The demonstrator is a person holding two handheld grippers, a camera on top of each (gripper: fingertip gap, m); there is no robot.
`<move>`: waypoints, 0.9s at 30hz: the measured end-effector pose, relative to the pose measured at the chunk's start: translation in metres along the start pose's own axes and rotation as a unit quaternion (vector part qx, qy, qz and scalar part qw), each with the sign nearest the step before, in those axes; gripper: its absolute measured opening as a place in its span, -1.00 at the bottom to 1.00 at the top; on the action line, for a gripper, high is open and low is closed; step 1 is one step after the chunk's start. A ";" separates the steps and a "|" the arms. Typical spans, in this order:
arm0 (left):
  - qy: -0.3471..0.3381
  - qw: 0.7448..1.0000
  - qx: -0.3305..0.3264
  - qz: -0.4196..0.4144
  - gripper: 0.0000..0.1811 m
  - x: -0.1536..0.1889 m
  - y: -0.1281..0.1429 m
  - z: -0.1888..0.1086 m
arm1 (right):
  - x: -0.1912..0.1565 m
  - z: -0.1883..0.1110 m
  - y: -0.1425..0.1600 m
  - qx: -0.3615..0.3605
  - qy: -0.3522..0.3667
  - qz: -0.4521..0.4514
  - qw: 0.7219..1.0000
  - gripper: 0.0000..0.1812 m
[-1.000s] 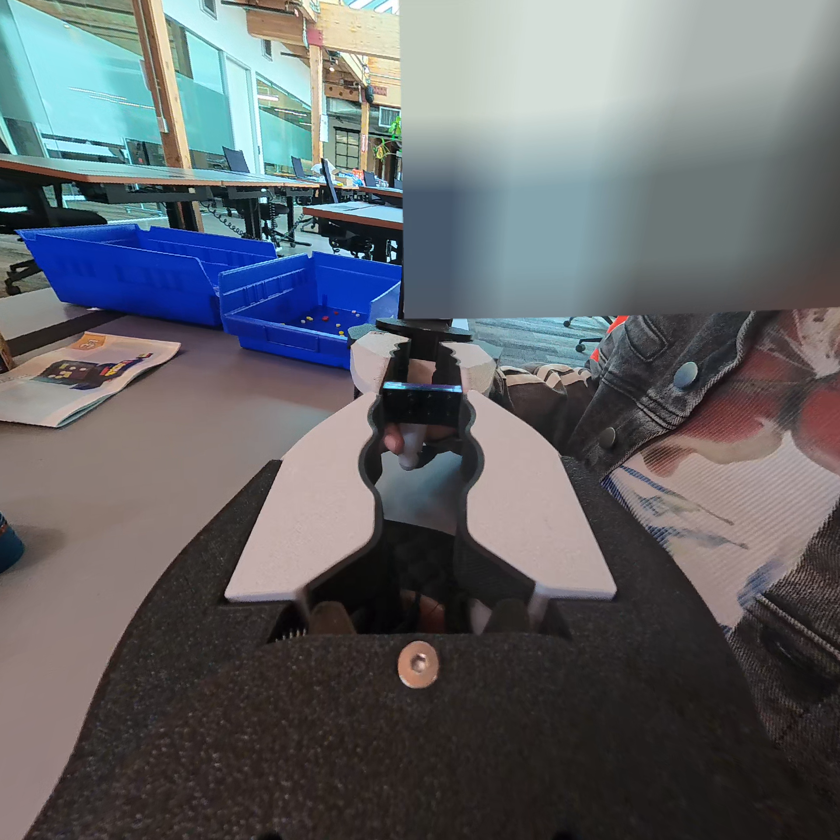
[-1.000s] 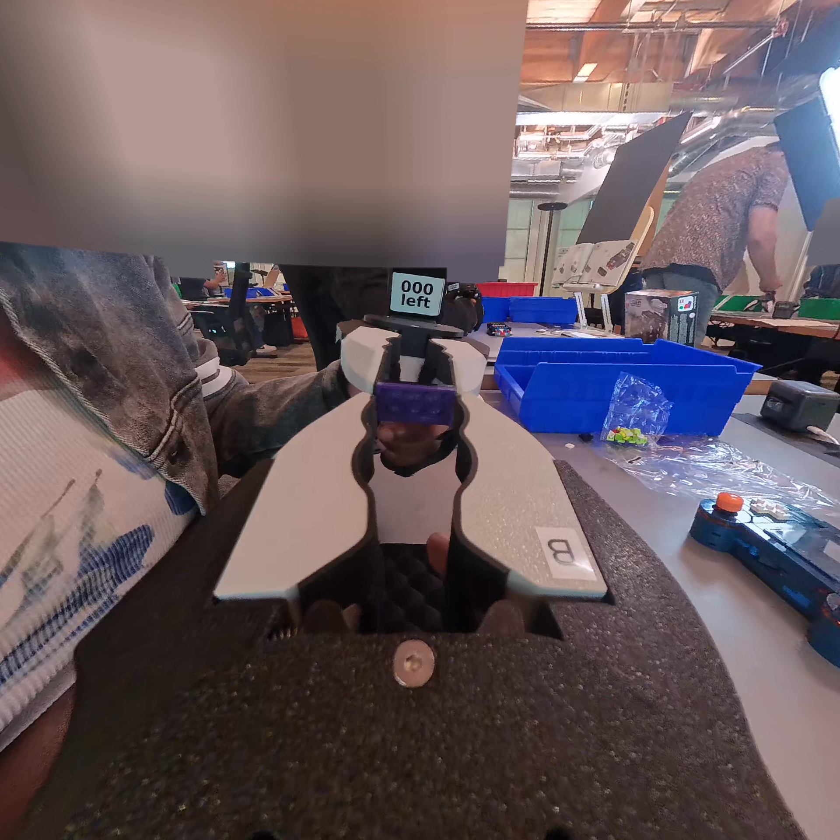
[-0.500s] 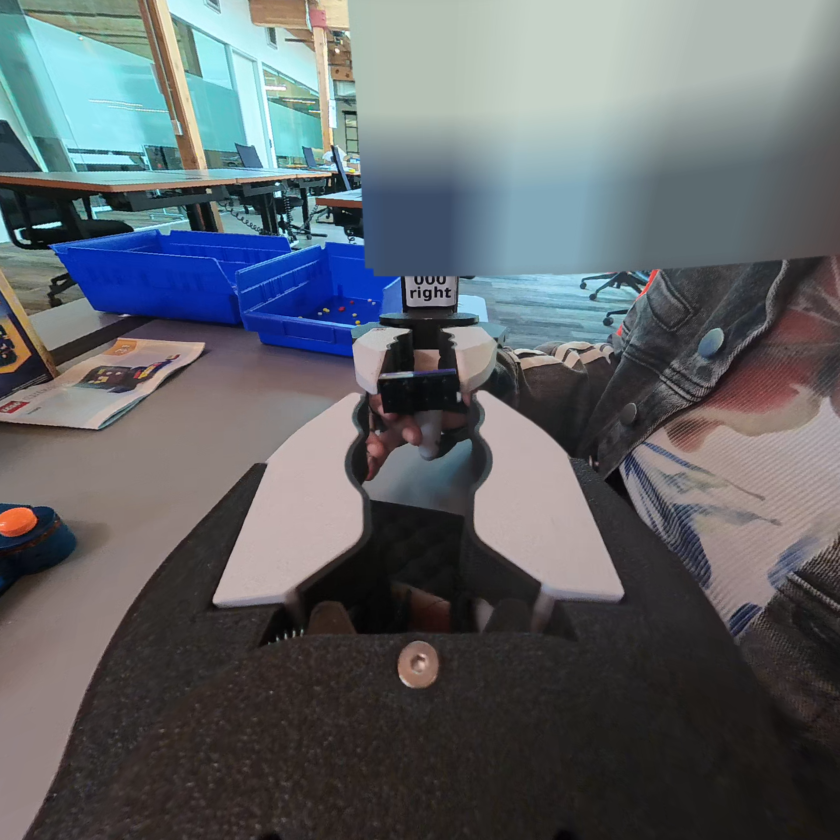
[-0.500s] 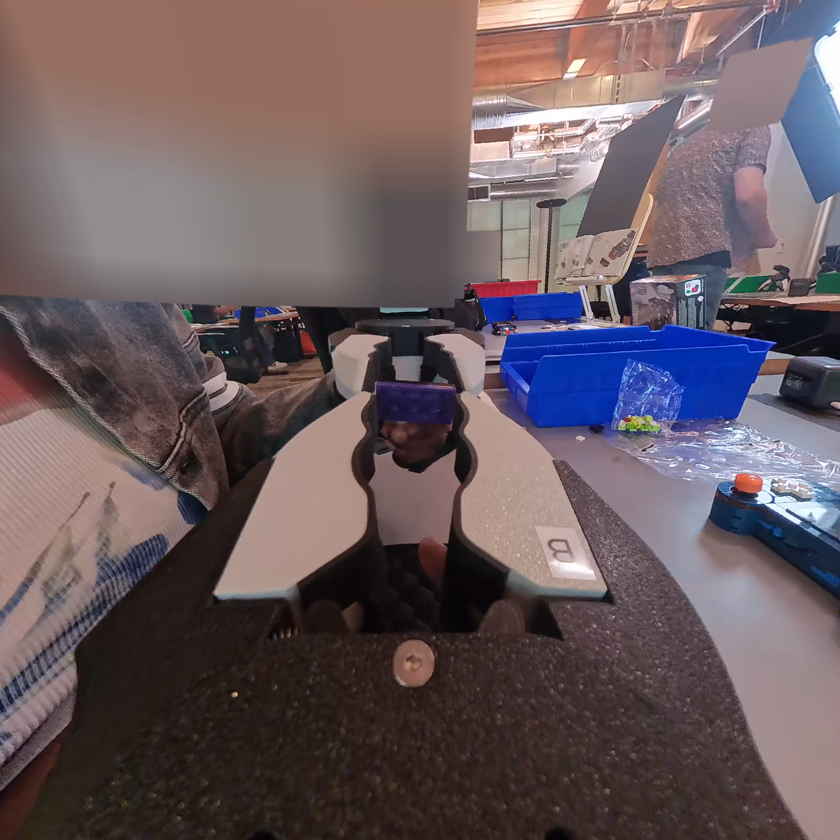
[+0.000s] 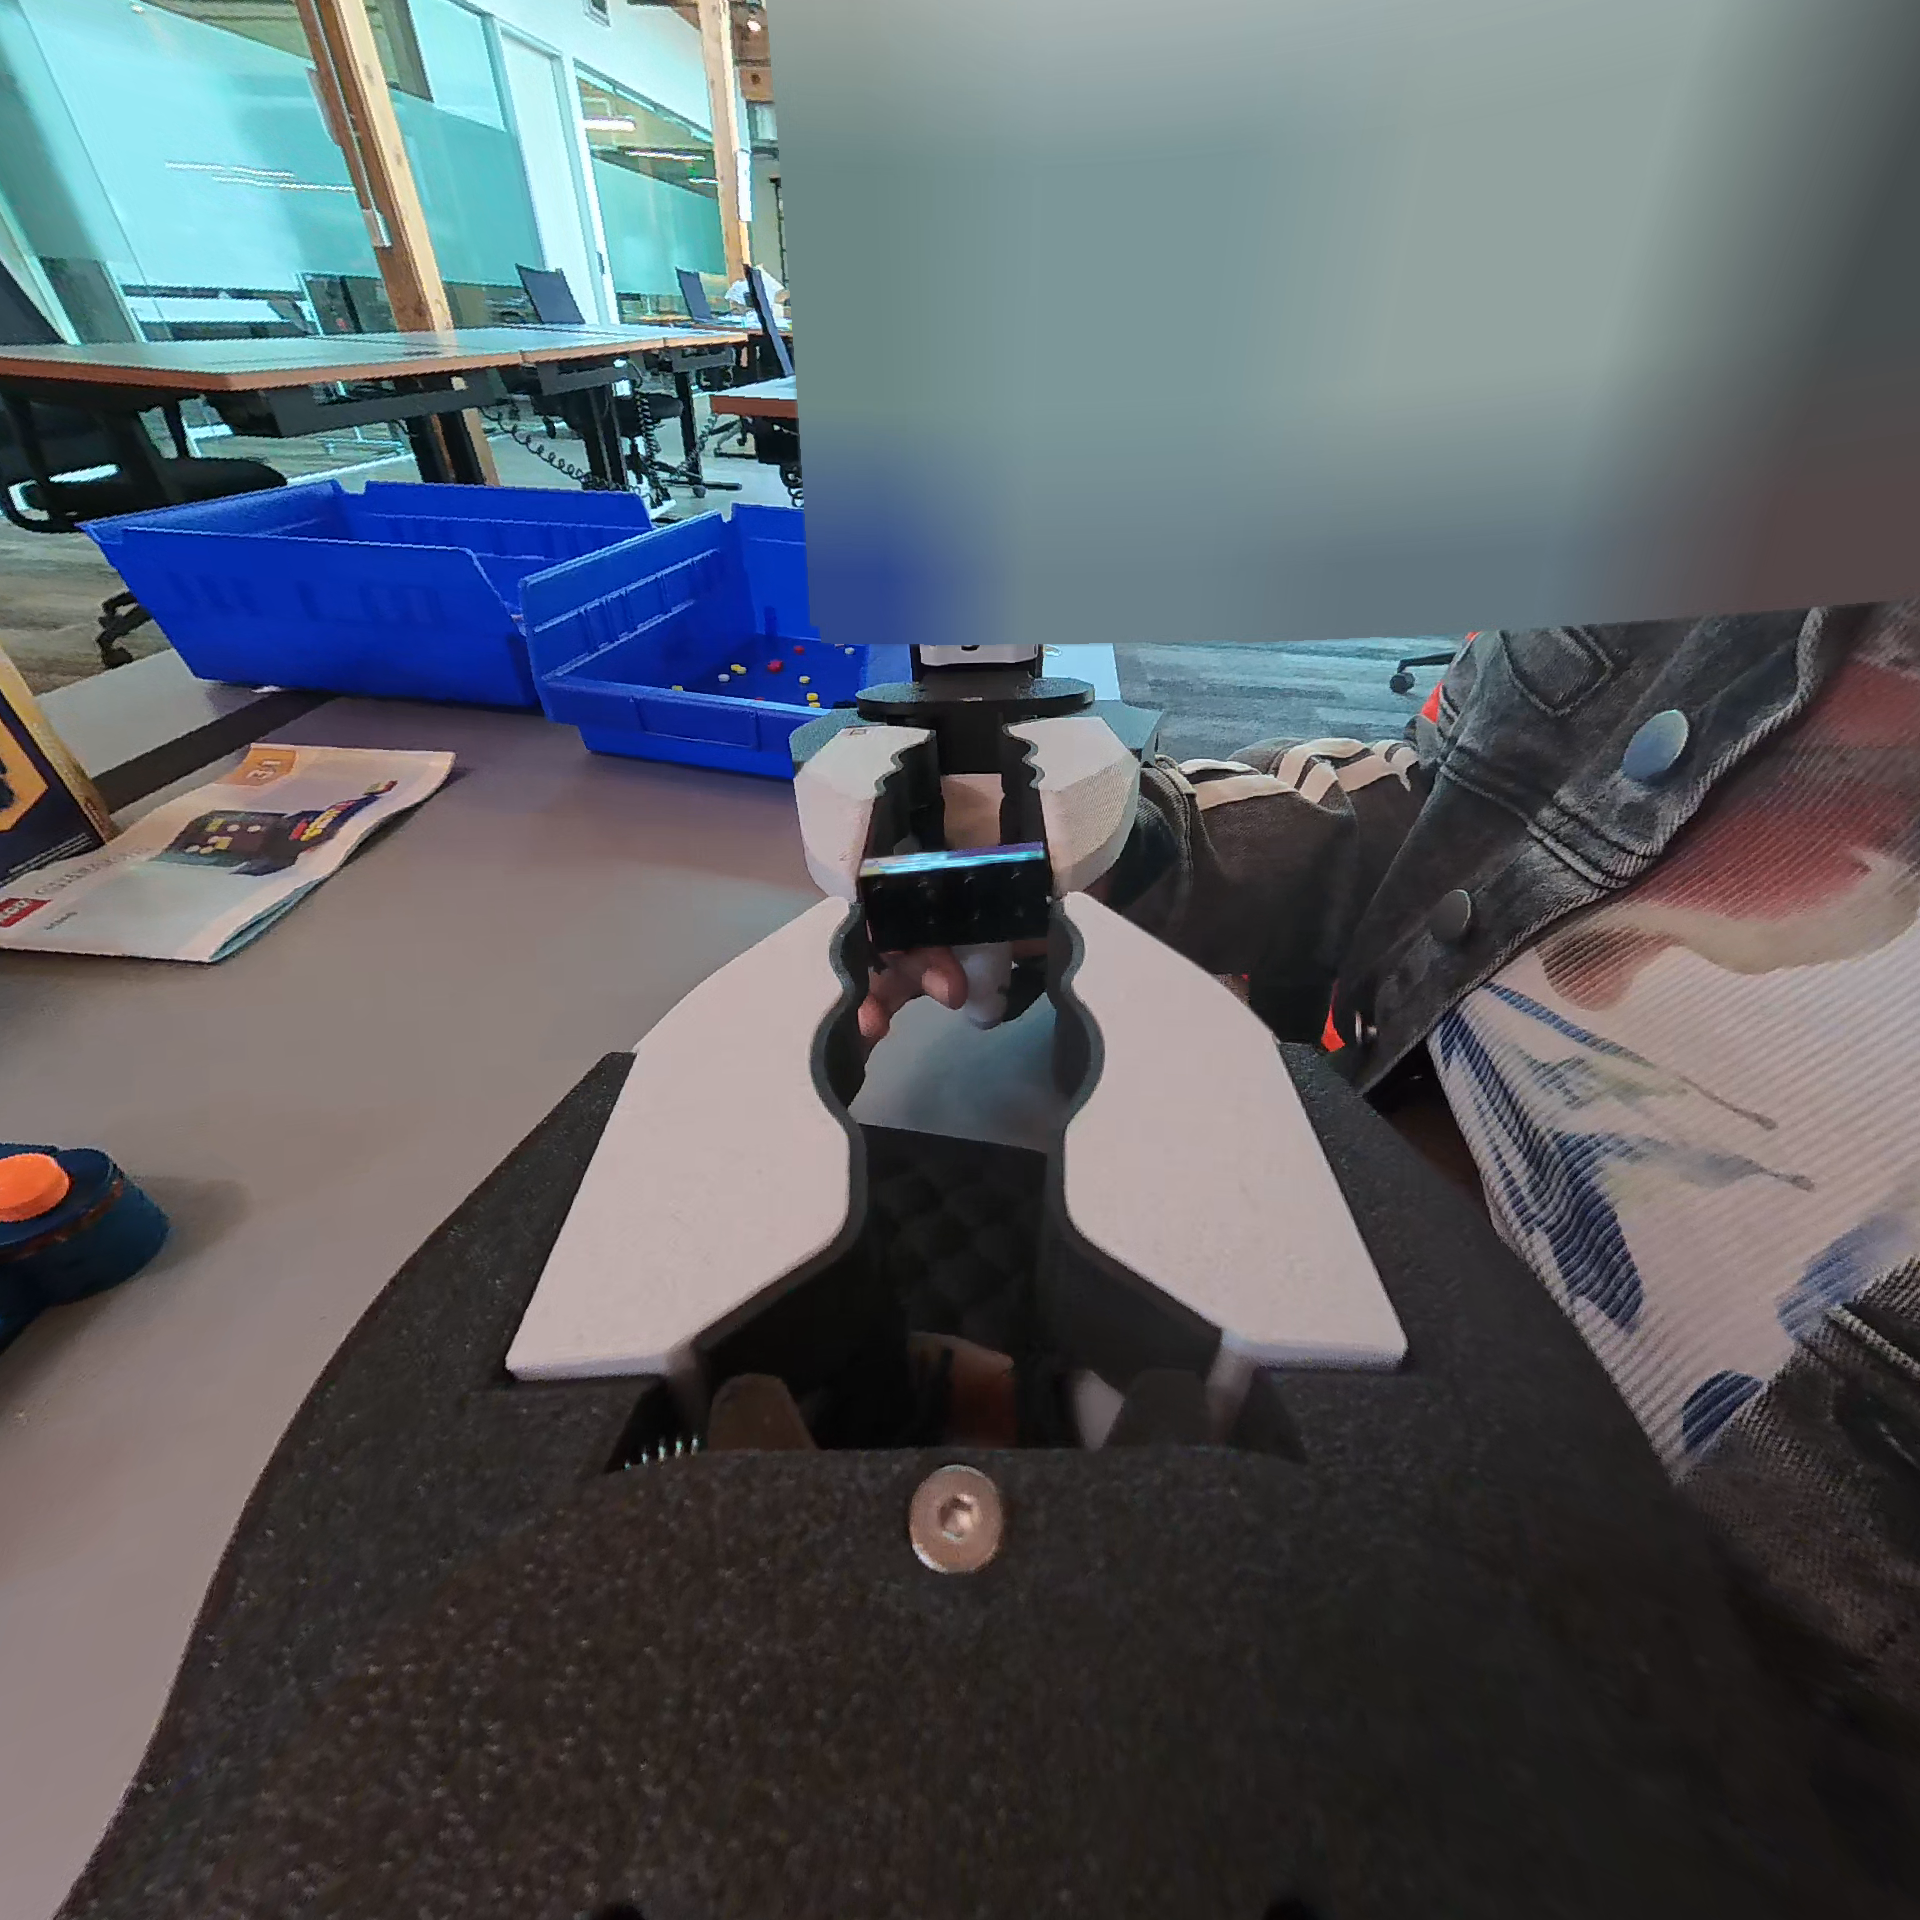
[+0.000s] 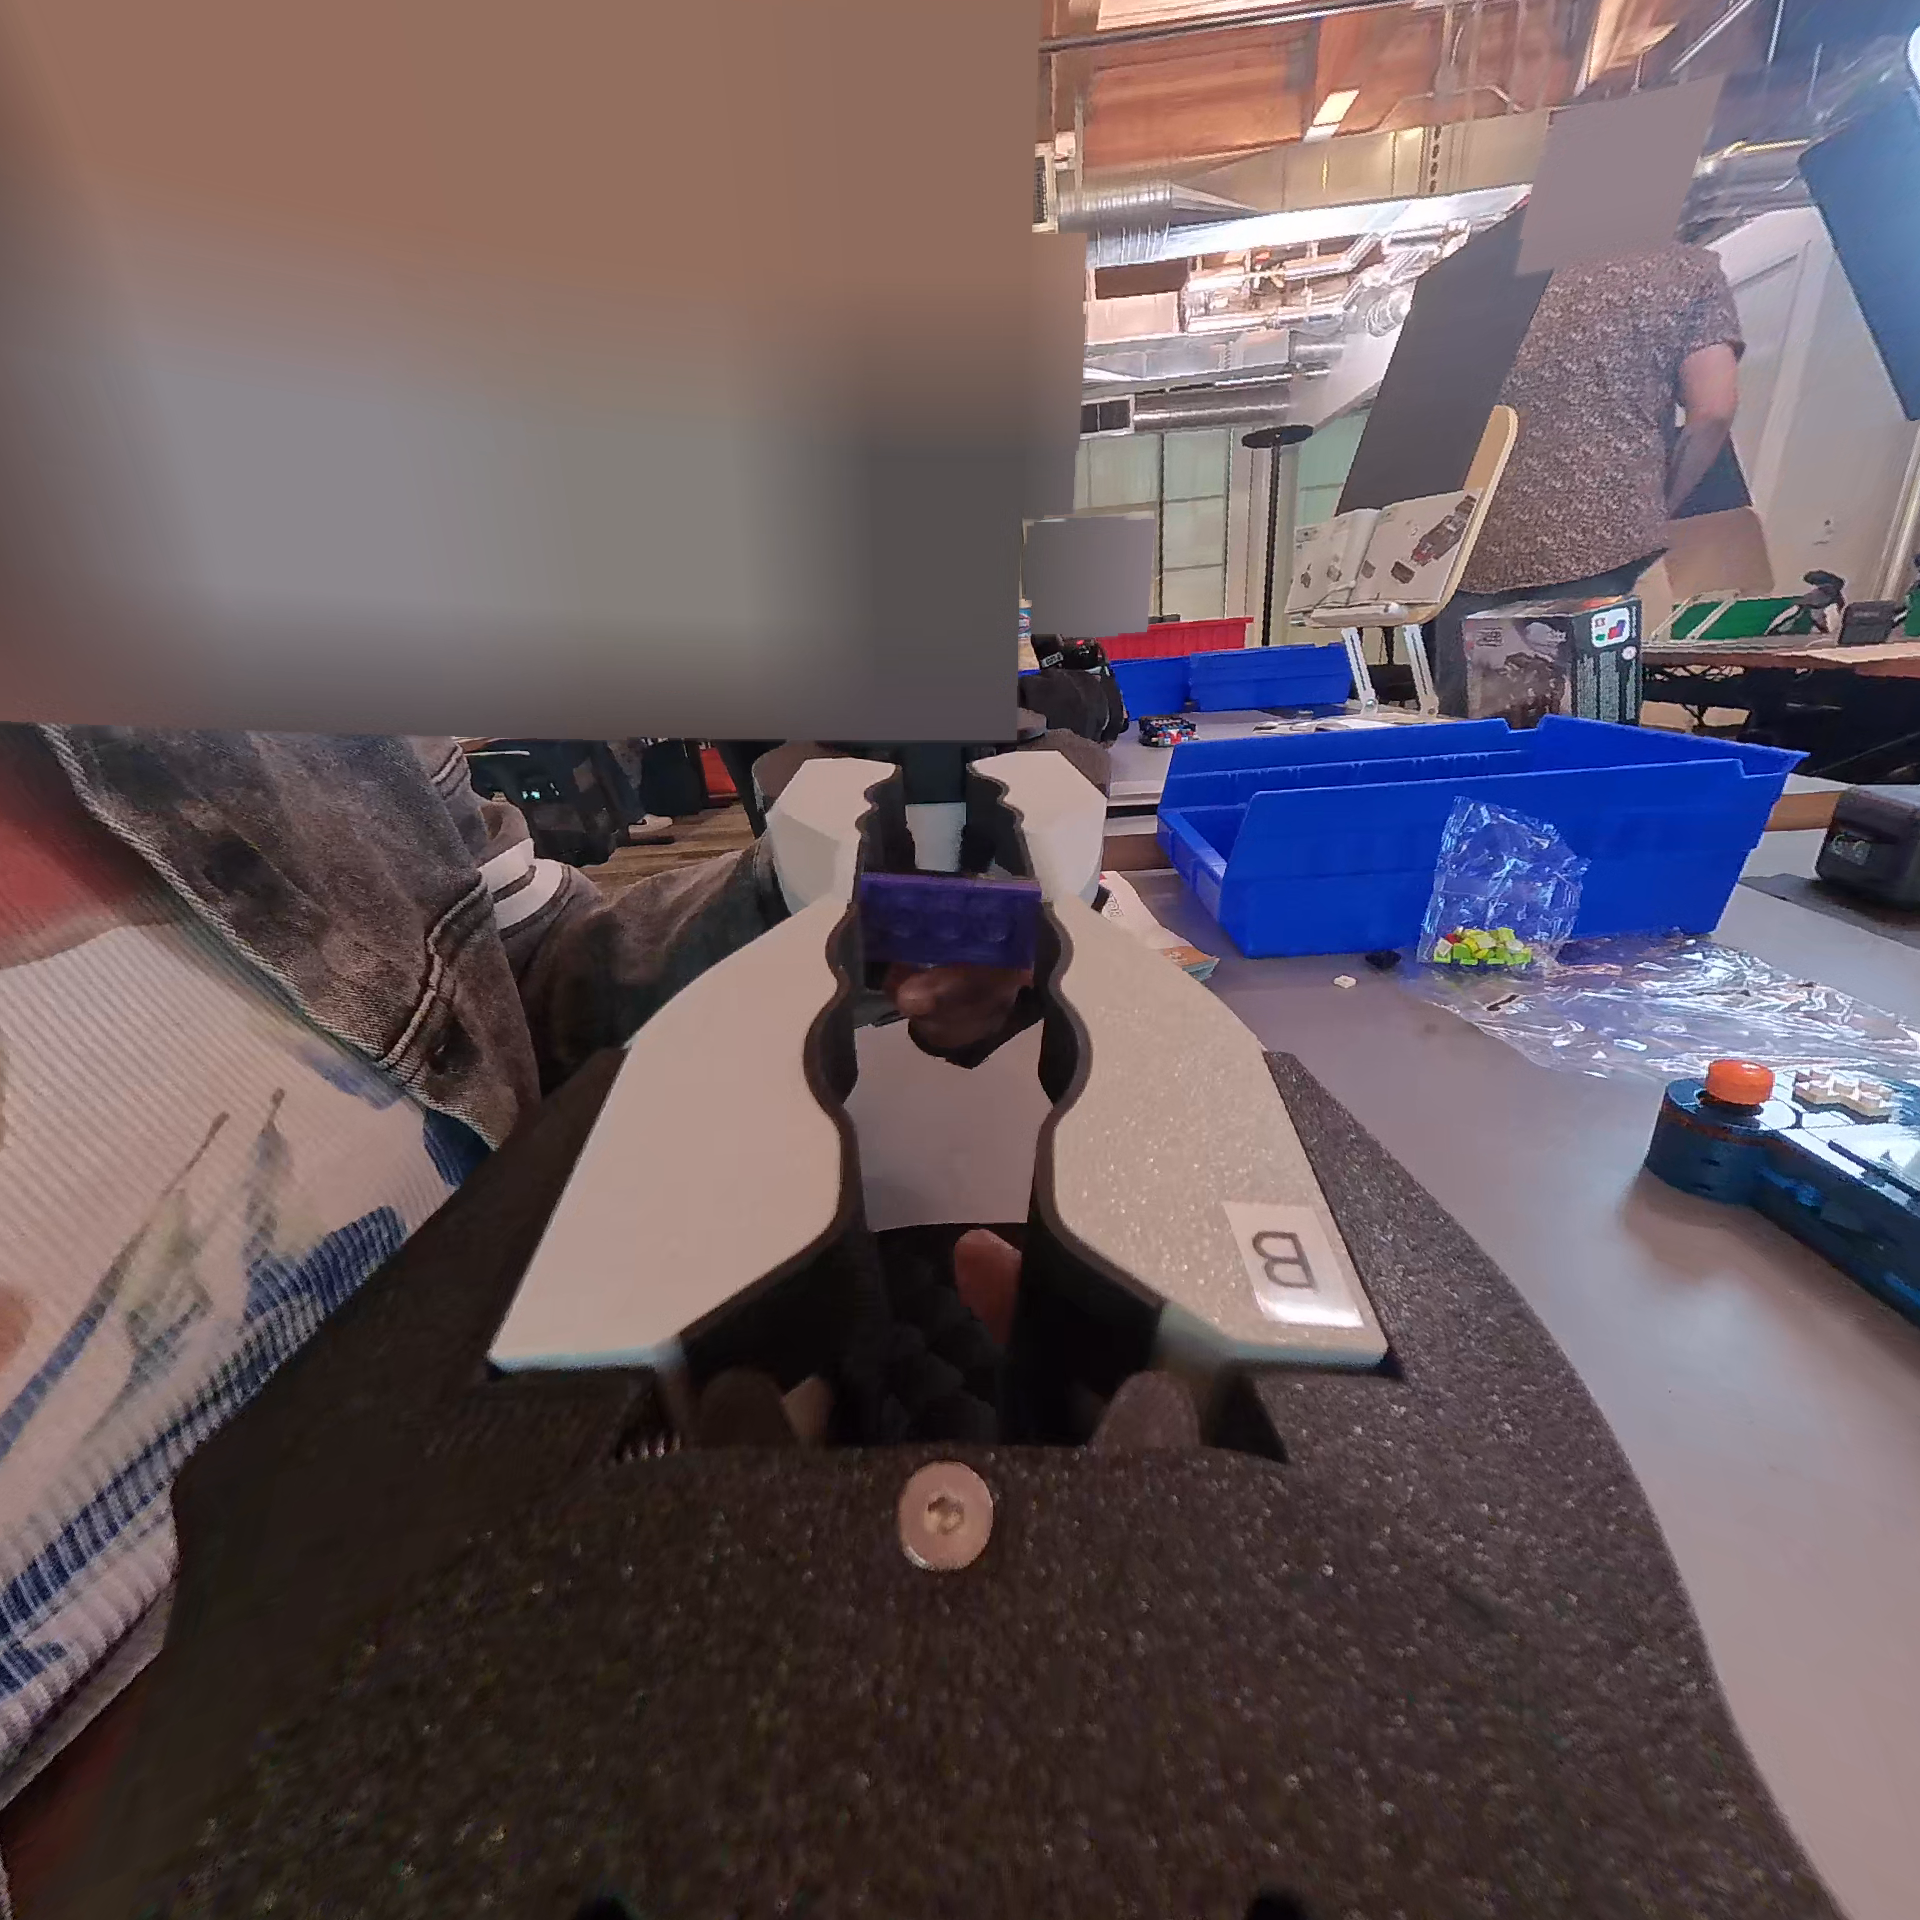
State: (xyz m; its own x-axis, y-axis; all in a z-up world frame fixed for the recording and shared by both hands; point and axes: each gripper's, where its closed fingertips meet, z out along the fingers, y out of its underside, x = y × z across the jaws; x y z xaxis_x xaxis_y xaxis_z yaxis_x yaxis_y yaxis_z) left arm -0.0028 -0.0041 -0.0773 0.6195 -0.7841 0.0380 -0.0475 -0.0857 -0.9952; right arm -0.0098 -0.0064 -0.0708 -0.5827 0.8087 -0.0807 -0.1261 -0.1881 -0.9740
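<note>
Purple plastic sits between the tips of our right gripper [image 6: 948,920]: a small studded purple brick [image 6: 951,920], pinched across its short ends with the jaws closed onto it. Our left gripper [image 5: 954,902] is likewise clamped on a black brick [image 5: 954,899], studs facing the camera. The two grippers meet tip to tip above the grey table [image 5: 436,997], each one's white fingers showing just beyond the other's brick; whether the bricks touch we cannot tell. A person in a denim jacket [image 5: 1538,831] sits close behind. In the left wrist view, two blue bins [image 5: 644,665] stand far left, with a printed booklet [image 5: 218,847] nearer. In the right wrist view, a blue bin [image 6: 1455,831] stands far right, a clear bag of green pieces [image 6: 1496,904] before it, and a dark blue brick model [image 6: 1787,1153] with an orange knob lies near right.
</note>
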 end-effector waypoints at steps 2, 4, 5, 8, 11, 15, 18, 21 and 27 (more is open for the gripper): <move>0.006 1.000 -0.001 -0.003 -0.65 0.002 0.001 0.000 | -0.002 -0.001 0.001 -0.004 -0.006 0.002 1.000 -0.65; 0.006 1.000 0.000 -0.011 -0.66 0.002 0.002 0.001 | -0.003 -0.003 0.002 -0.009 -0.007 -0.004 1.000 -0.65; 0.006 1.000 -0.001 -0.009 -0.66 0.003 0.003 0.001 | -0.004 -0.003 0.002 -0.012 -0.006 -0.008 1.000 -0.65; 0.009 1.000 0.002 -0.021 -0.65 0.004 0.004 0.001 | -0.007 -0.006 0.003 -0.019 -0.012 0.013 1.000 -0.66; 0.015 0.998 0.018 -0.052 -0.66 0.002 0.007 0.001 | -0.005 -0.008 0.006 -0.016 -0.003 0.014 1.000 -0.66; 0.009 0.995 0.042 -0.089 -0.66 -0.004 0.016 -0.003 | 0.000 -0.010 0.015 -0.035 0.013 0.028 0.999 -0.67; -0.037 0.989 0.087 -0.112 -0.67 -0.023 0.013 -0.025 | 0.007 -0.021 0.004 0.004 0.030 0.034 0.999 -1.00; -0.041 0.984 0.105 -0.135 -0.67 -0.026 0.009 -0.051 | 0.025 -0.048 0.011 -0.026 0.067 0.020 0.997 -1.00; -0.021 0.984 0.148 -0.101 -0.67 -0.015 -0.002 -0.027 | 0.008 -0.004 0.010 -0.016 0.003 0.082 0.996 -0.37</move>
State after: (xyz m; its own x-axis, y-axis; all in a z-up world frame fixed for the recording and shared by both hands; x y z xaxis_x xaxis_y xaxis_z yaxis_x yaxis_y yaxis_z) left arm -0.0337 -0.0088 -0.0732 0.6245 -0.7432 0.2403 0.3064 -0.0499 -0.9506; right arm -0.0124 0.0002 -0.0820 -0.5886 0.7716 -0.2412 -0.0034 -0.3007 -0.9537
